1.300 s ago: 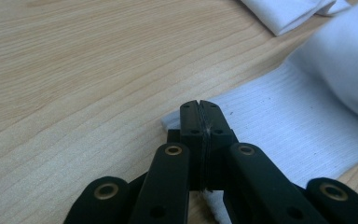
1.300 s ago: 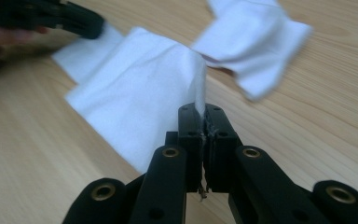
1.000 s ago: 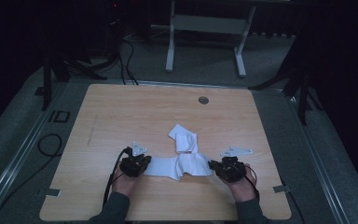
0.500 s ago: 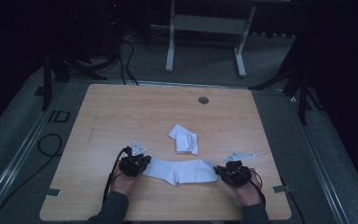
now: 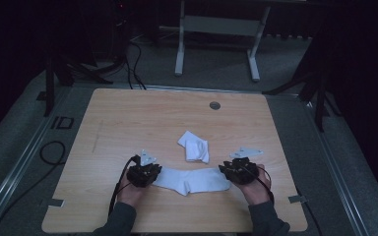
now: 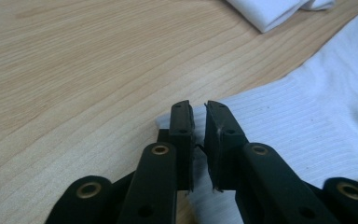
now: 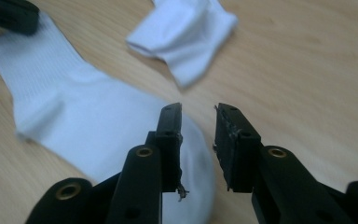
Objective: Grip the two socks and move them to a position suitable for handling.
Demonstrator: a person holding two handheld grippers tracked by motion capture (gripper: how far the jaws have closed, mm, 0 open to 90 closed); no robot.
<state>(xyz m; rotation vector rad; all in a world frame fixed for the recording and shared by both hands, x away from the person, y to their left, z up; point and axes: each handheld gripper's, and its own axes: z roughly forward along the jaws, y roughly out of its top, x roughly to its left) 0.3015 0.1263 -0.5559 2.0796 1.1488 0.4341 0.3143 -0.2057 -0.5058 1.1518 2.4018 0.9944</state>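
High view: flat white sock lies lengthwise left to right on the worktop's near edge, between both claws; left claw, opening slightly, straddles its cuff; right claw, opening wider, has released the toe.

overhead forward-down, claw cameras close (shared sock)

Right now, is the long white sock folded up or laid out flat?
Laid out flat: the long white sock stretches across the wooden table in one layer, unlike the folded sock behind it.
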